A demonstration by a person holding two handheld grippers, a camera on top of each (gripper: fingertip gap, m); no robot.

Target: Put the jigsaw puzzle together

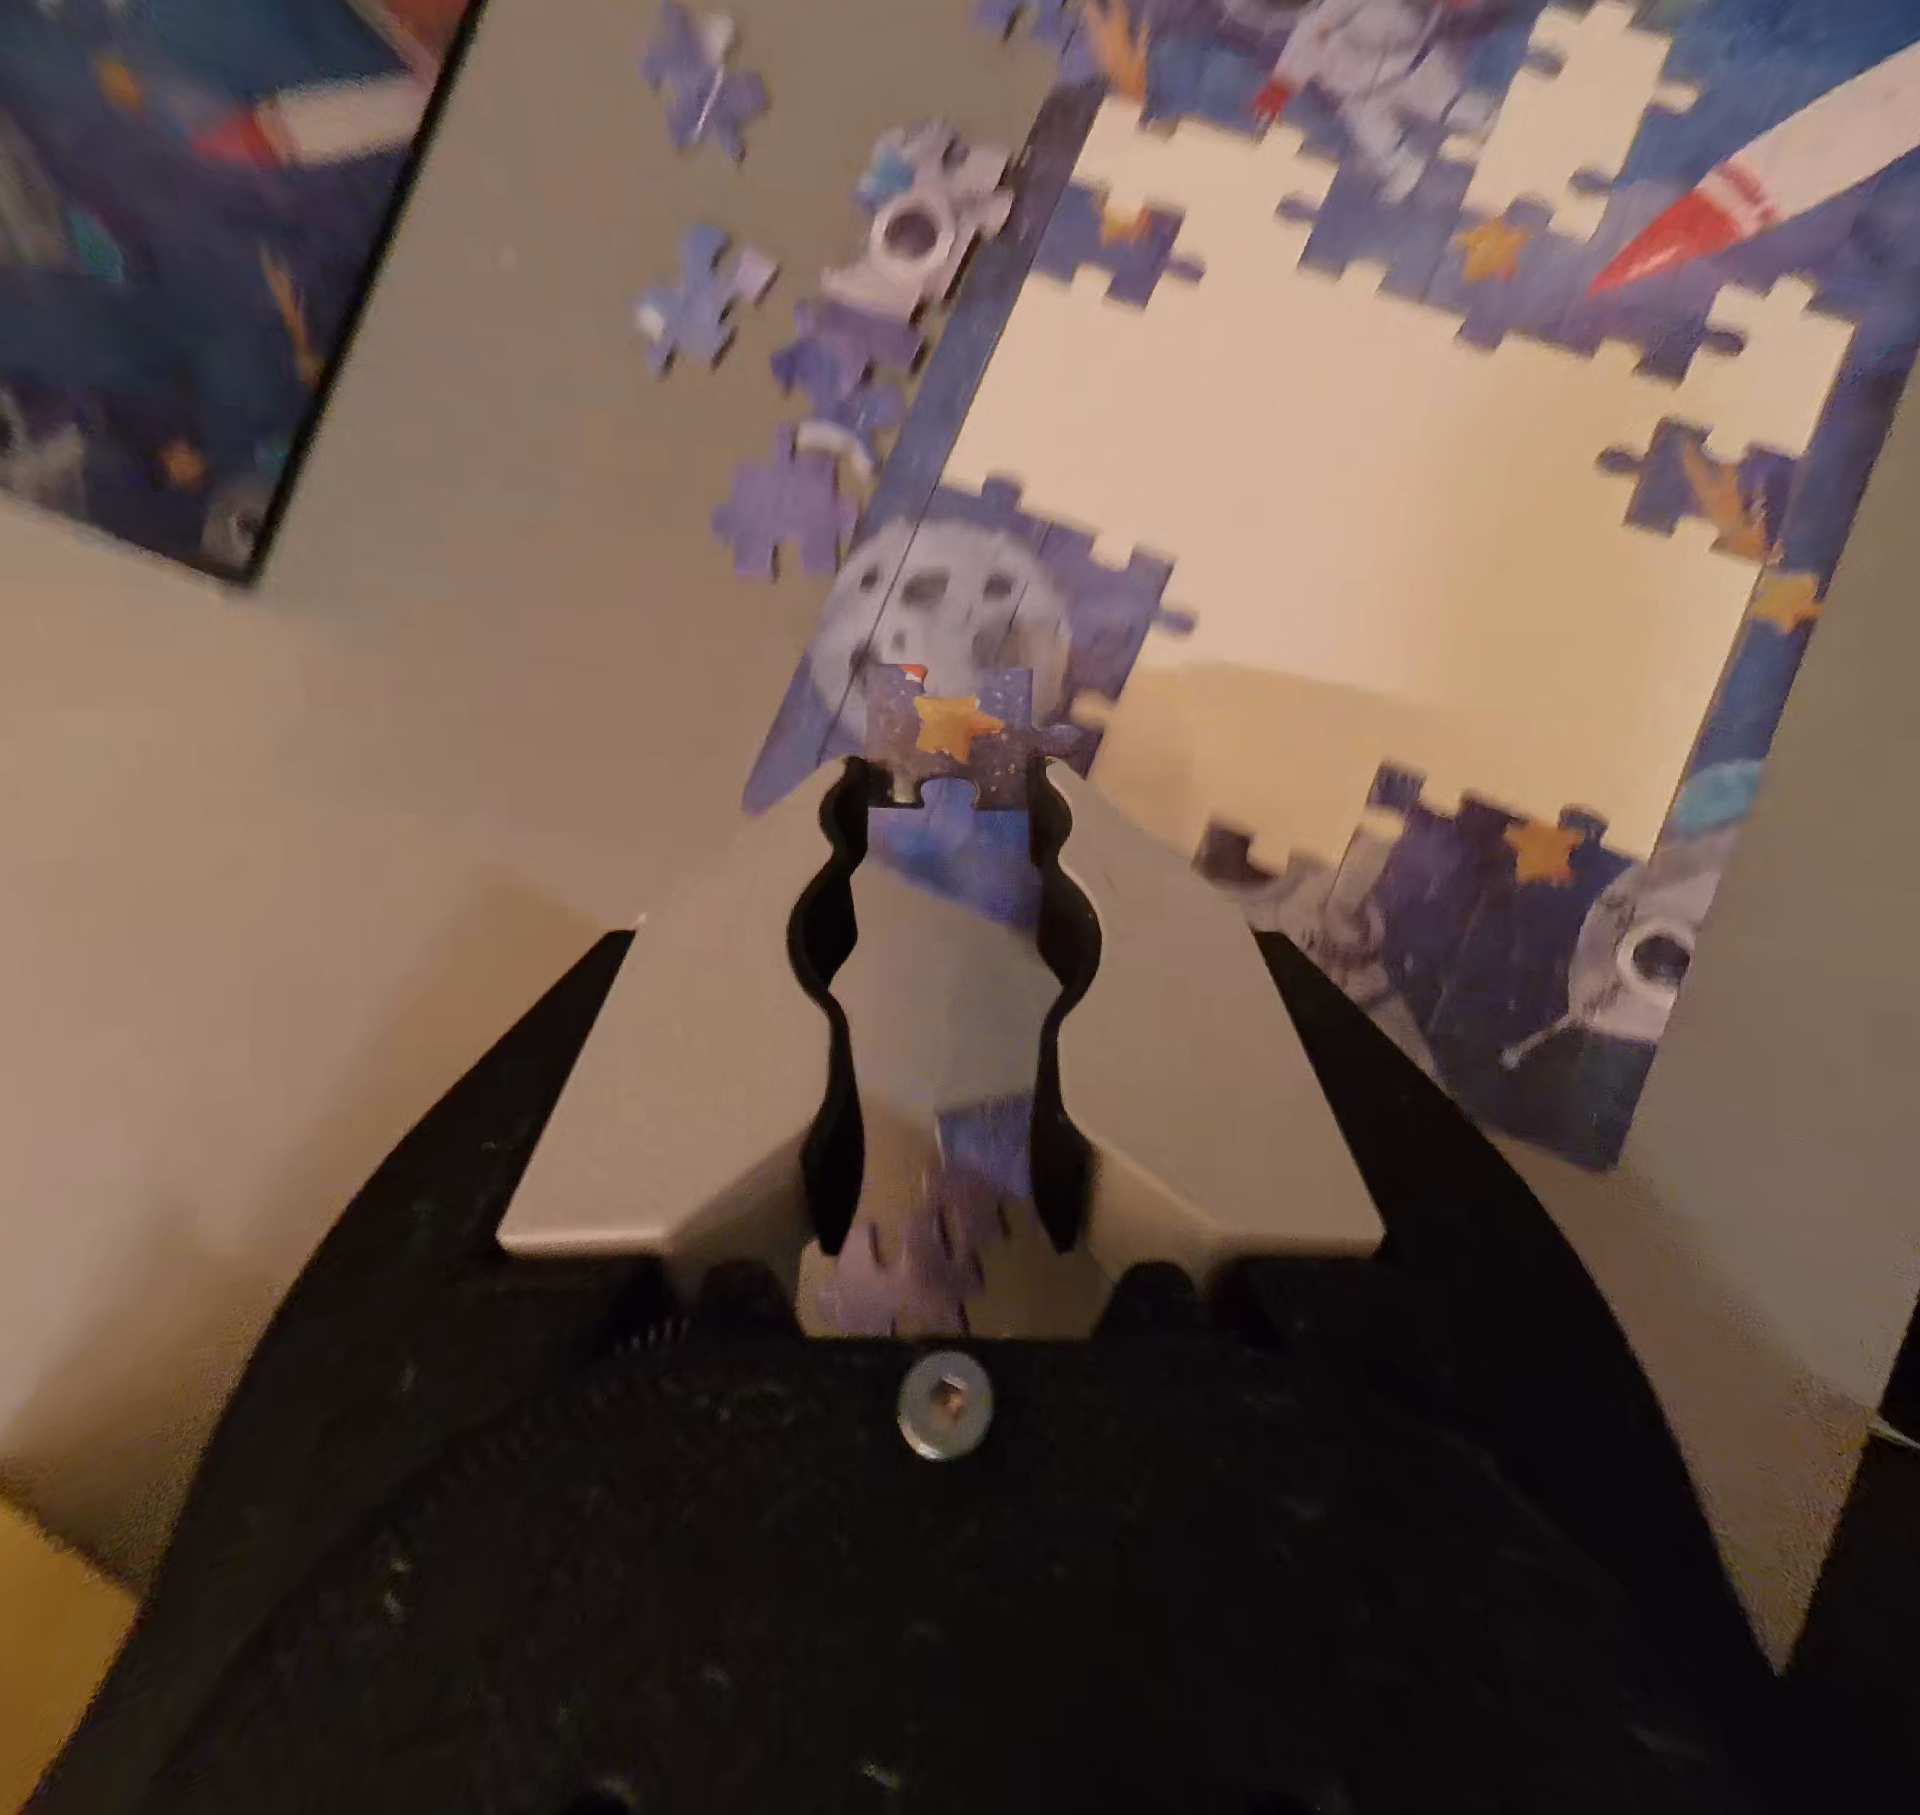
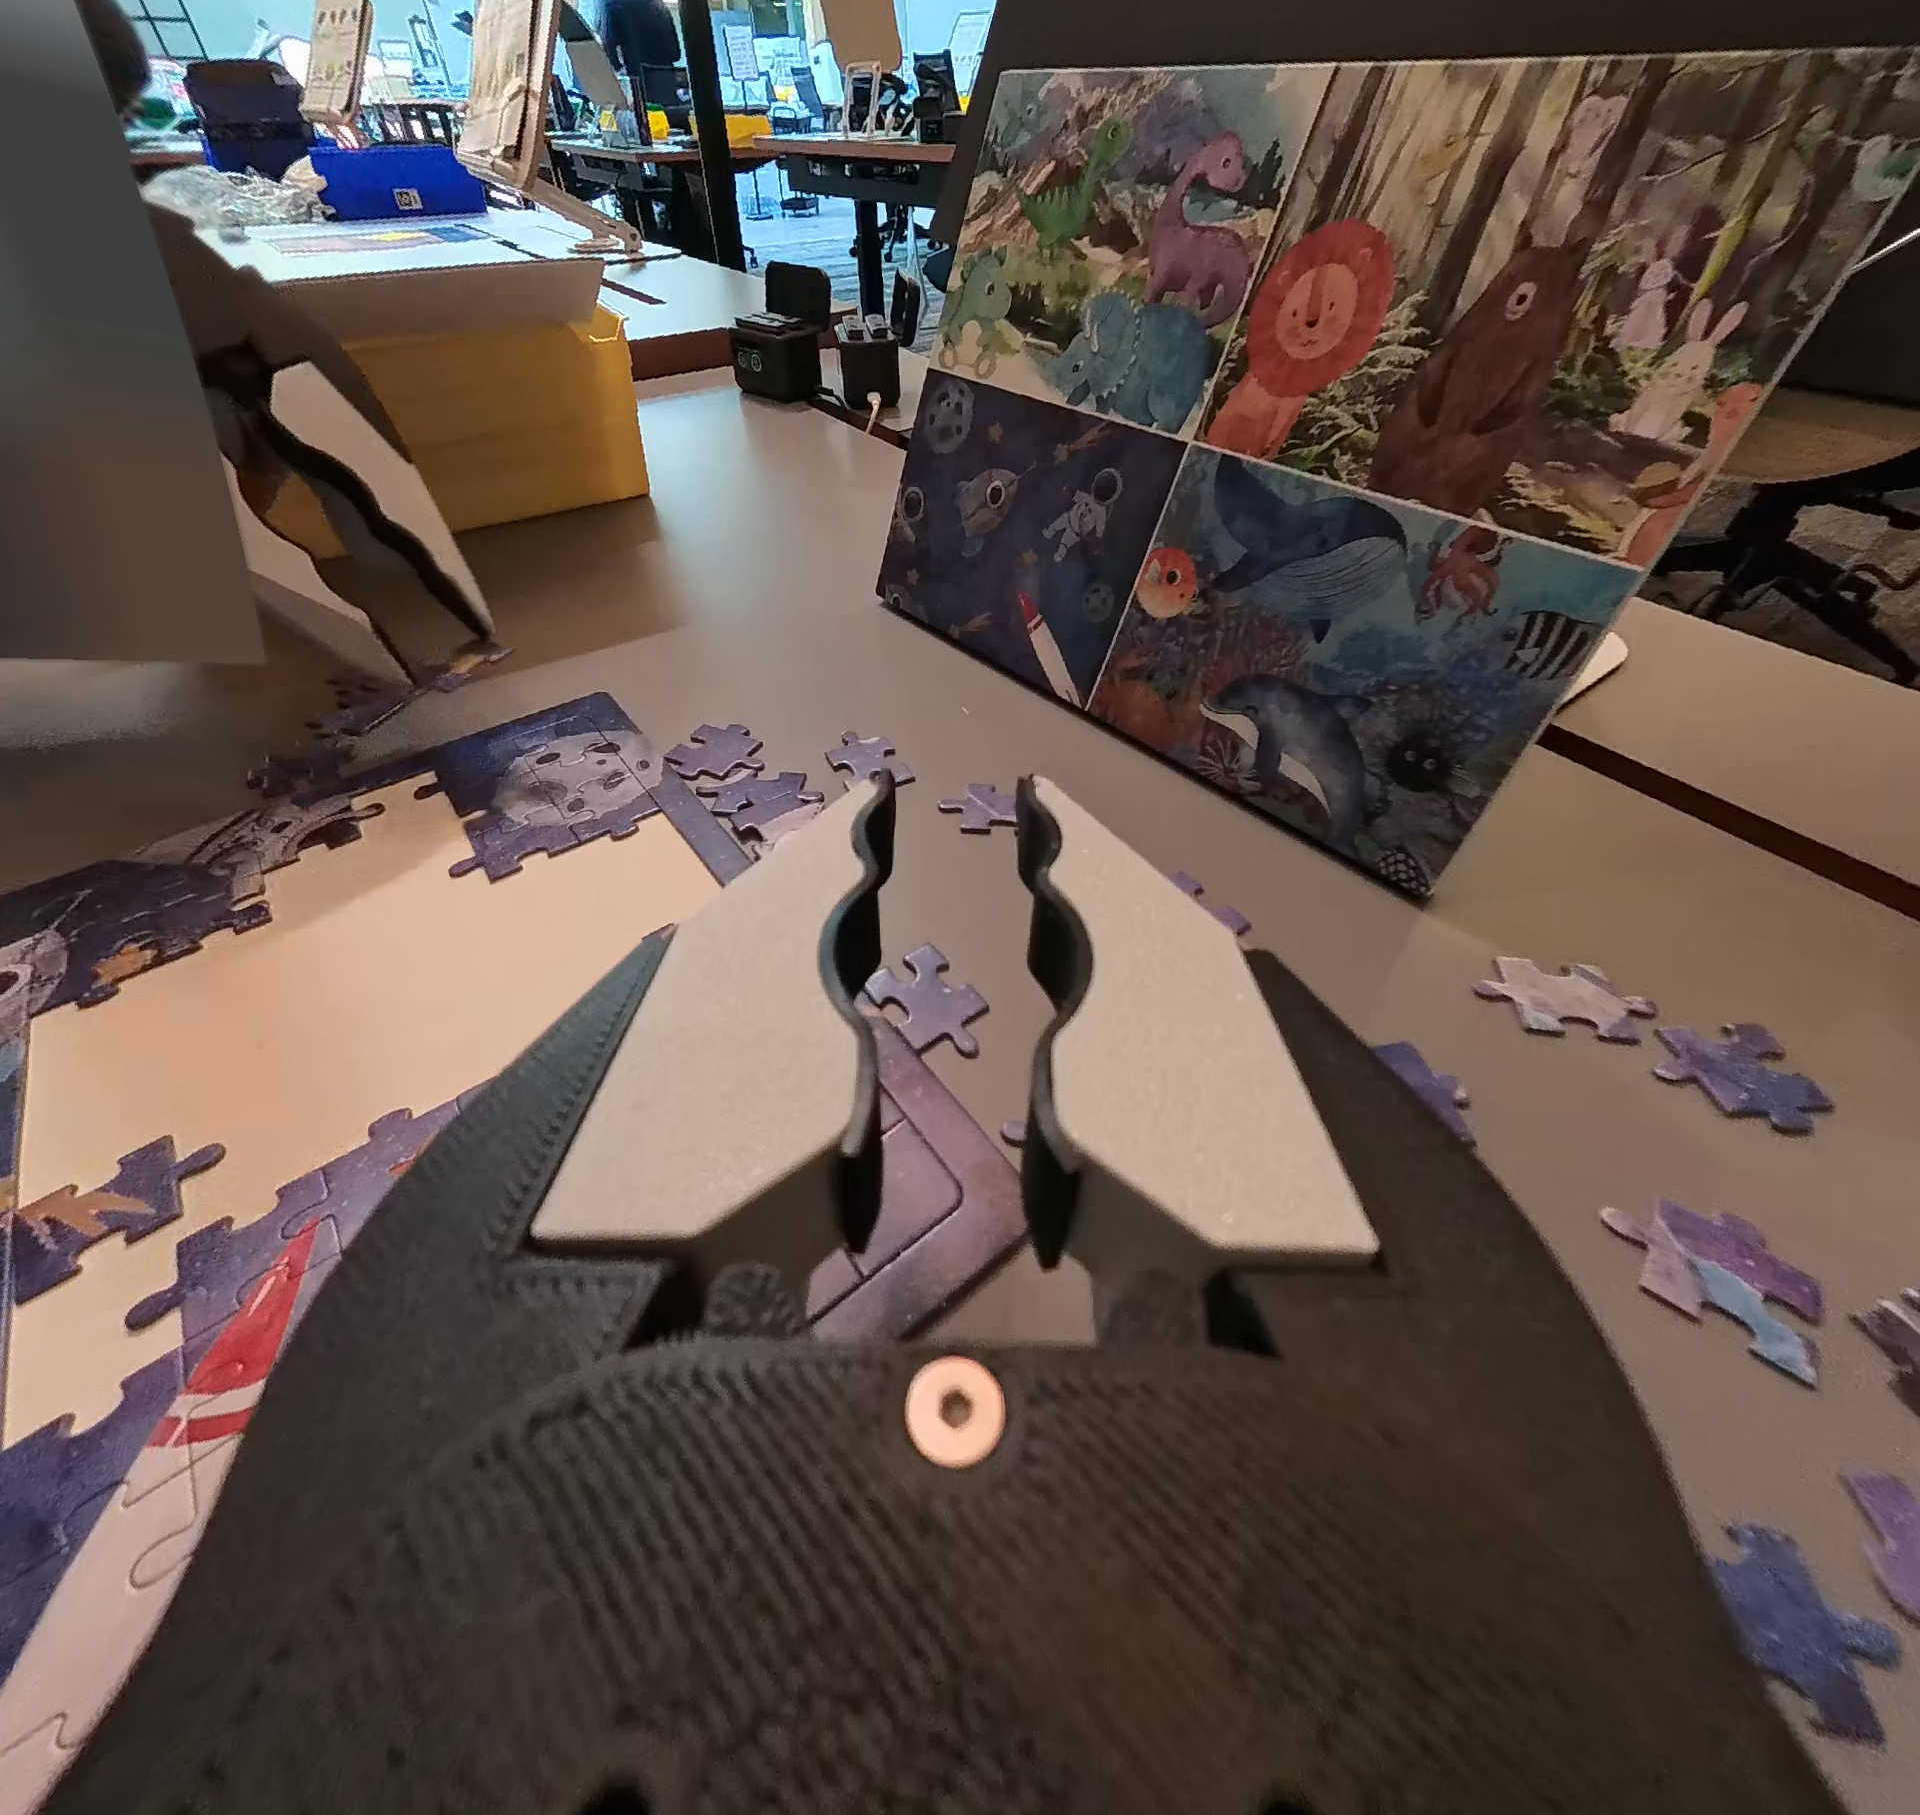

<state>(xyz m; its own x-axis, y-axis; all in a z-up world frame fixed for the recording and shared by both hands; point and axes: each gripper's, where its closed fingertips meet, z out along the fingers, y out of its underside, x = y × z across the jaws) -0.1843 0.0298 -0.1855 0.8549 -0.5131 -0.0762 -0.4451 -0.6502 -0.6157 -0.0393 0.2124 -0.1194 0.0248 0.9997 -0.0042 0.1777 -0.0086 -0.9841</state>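
Star piece (image 1: pixel 961 731) in left jaws

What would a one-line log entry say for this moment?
left gripper: holds star puzzle piece | right gripper: open, empty | over puzzle tray

Held puzzle piece (image 1: pixel 961 742): dark blue, speckled, yellow star. Puzzle tray (image 1: pixel 1351 477): cream base, blue-purple space border. Surface (image 2: pixel 790 560): grey. Fingers (image 2: pixel 1174 1059): grey, black-lined.

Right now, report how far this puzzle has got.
Done: most of the border of the space puzzle, moon corner included. In hand: the left gripper pinches a dark star piece. Left: the bare middle and the loose pieces; the right gripper is empty.
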